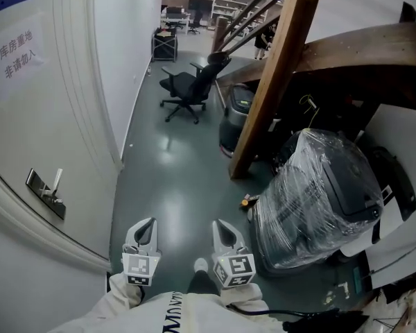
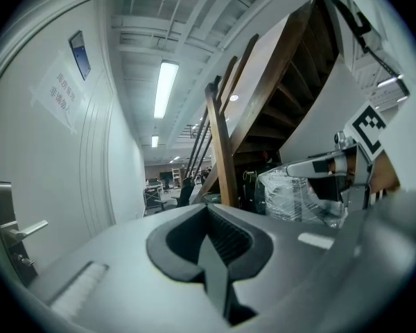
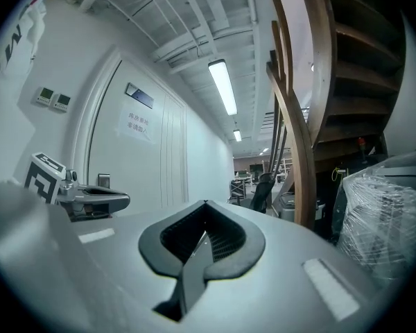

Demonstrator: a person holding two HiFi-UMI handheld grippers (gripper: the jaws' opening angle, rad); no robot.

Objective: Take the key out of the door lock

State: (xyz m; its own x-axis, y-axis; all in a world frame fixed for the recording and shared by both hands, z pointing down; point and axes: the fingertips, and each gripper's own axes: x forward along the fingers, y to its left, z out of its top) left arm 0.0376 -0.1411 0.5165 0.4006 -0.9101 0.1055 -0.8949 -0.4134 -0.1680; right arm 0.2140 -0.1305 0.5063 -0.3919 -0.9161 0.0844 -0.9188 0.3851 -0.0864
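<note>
Along the left side of the head view a tall white door (image 1: 48, 116) fills the frame, with a paper notice (image 1: 17, 54) stuck high on it. Opposite, at the right, a dark wooden staircase (image 1: 277, 68) slants up over a grey-green floor (image 1: 173, 179) that runs away down a corridor. Under the stairs sits a bulky bundle wrapped in clear plastic (image 1: 319, 200), and farther down the corridor stands a black office chair (image 1: 187, 85). At the bottom edge the left gripper (image 1: 145, 226) and the right gripper (image 1: 223, 227) are held side by side, near each other and pointing level along the corridor, well apart from the door. Each gripper's own view shows its ribbed pads pressed together with nothing between them. On the door, ahead and to the left of the left gripper, is a metal lock plate (image 1: 45, 194) with a lever handle (image 1: 56, 180). The key is too small to make out with certainty; a small dark stub below the lever in the left gripper view may be it.
</note>
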